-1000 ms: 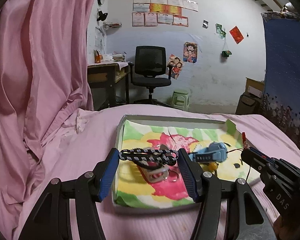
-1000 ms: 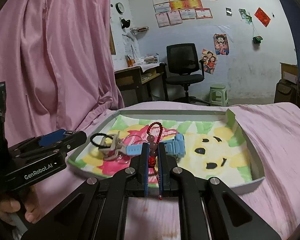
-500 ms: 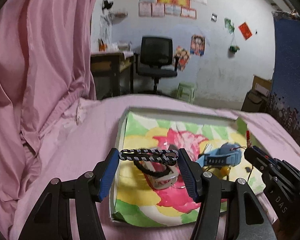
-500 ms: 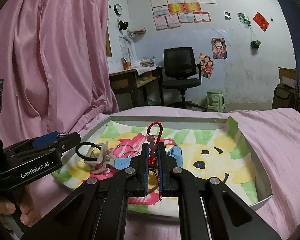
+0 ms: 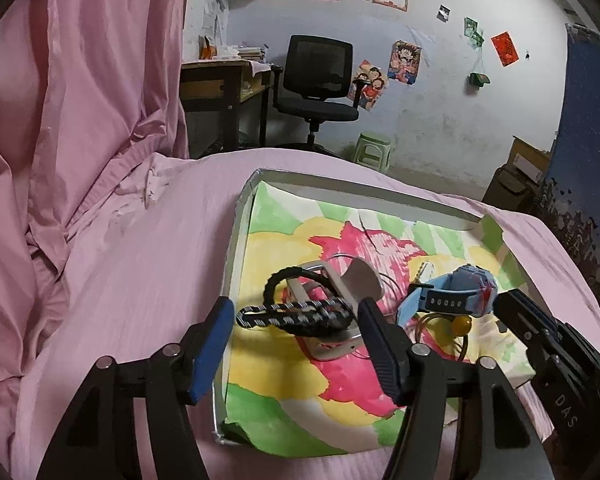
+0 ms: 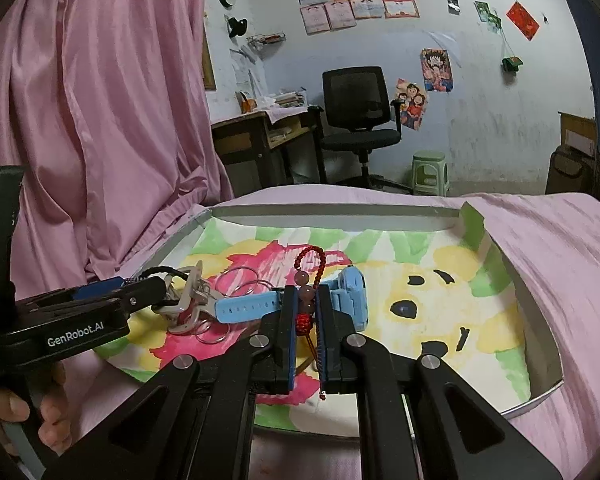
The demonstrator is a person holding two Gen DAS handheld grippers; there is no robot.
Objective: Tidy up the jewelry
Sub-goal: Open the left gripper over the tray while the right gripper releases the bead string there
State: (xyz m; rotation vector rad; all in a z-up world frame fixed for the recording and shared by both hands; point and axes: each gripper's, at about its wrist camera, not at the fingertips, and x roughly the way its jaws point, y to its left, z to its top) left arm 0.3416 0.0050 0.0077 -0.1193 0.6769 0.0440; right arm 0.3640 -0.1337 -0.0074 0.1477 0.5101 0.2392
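Over the near-left corner of the paper-lined tray (image 5: 236, 240), on the pink bed (image 5: 140, 280): left claw (image 5: 294, 314) spread wide, braided black-and-white bracelet (image 5: 300, 317) stretched end to end between the blue pads. Gripped lengthwise, likely so that the band stays flat and taut instead of drooping into the pile below. Lifted clear of the tray floor, judging by the clutter visible under it.

Further right, right claw (image 6: 303, 300) almost fully closed, pinching a red bead string (image 6: 309, 280) at its knot, just below the two larger pinkish beads. Small red loop standing up above the pads, thin tassel cord hanging down between the fingers. Narrow pinch on the knot probably chosen because round beads would slip.

Beneath both, heaped in the left half of the tray: blue watch (image 6: 342, 300) on its side, grey clip (image 5: 340, 280) with a black cord loop, thin wire rings (image 6: 240, 280), a yellow bead (image 5: 460, 322). Touching and partly tangled, hence pieces best taken out one by one. Right half of the tray bare of jewelry, a sensible spot for laying each piece out apart. Sorting judged to be at an early stage: two pieces in hand, none yet set down separately.
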